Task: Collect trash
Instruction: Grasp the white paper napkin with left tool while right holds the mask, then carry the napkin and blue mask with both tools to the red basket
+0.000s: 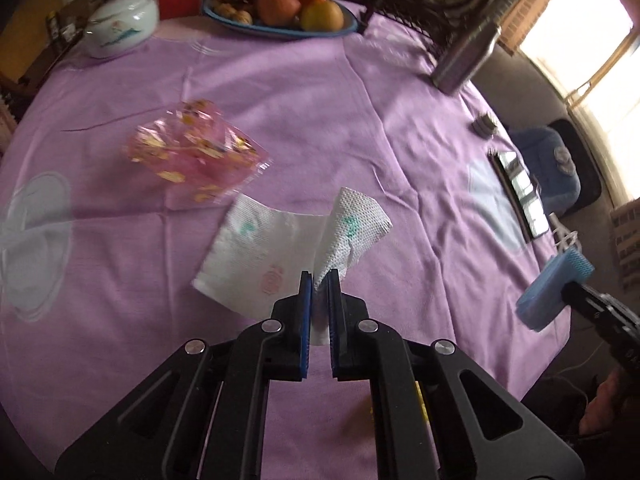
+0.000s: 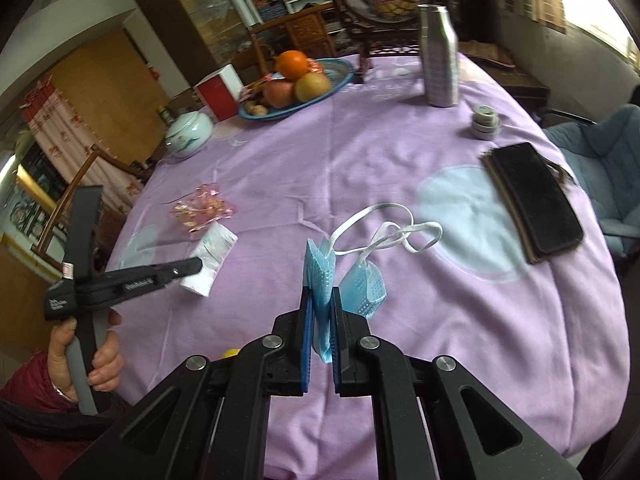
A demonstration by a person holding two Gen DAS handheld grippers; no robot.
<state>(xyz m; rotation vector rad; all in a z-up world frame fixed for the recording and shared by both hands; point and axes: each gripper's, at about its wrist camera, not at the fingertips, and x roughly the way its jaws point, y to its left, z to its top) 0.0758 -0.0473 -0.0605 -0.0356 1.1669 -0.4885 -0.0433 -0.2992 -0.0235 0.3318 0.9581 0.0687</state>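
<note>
L claw [image 1: 319, 280] clamped on white napkin [image 1: 280, 256] w/ far part draped on worktop [image 1: 360, 120]; R claw [image 2: 320, 296] clamped on blue mask [image 2: 344, 280] nr worktop's near edge

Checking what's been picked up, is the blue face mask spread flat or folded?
Folded: the blue face mask is bunched between the right hand-held gripper pads, its ear loops trailing onto the tablecloth.
</note>
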